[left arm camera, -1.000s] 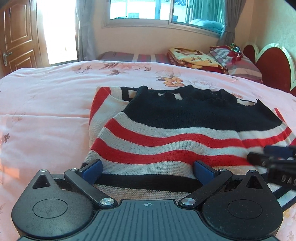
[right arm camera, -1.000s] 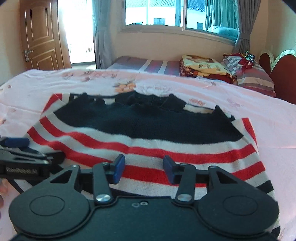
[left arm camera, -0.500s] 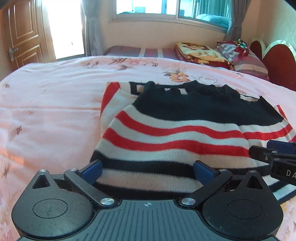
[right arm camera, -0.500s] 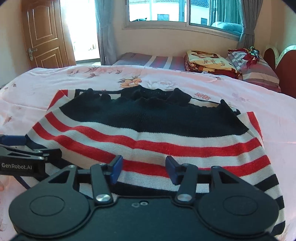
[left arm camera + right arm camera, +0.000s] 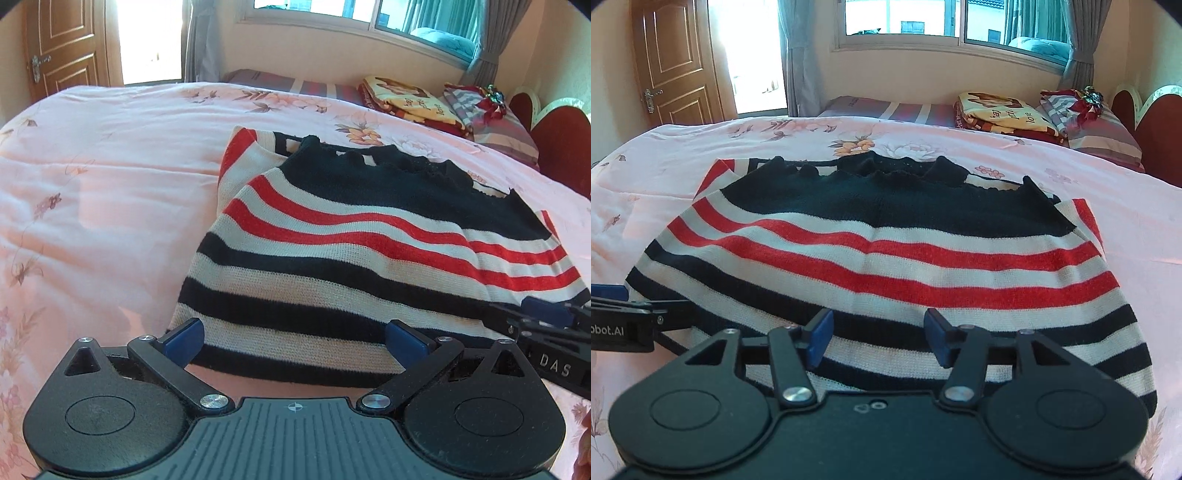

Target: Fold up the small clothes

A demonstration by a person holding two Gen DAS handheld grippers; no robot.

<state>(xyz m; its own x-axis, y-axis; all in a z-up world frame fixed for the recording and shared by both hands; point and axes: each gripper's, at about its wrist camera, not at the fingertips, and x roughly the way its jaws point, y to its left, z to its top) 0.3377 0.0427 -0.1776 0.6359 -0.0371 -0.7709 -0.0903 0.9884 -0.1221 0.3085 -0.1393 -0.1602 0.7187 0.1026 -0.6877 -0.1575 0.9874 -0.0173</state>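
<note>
Left tongs (image 5: 294, 341) spread wide, right tongs (image 5: 878, 339) half open, just widened, gripping nothing; striped sweater (image 5: 886, 258) folded on pink bedspread (image 5: 110, 184) just ahead of both.

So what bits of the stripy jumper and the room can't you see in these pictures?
- Jumper, near hem: in the right wrist view the right gripper covers it.
- Its sleeves: tucked under the folded body in both views.
- Underside: pressed against the pink bedcover.
- Right gripper in the left wrist view: cut off by the right edge, so its jaws don't show there.
- Words on the yellow blanket: too small to read fully.
</note>
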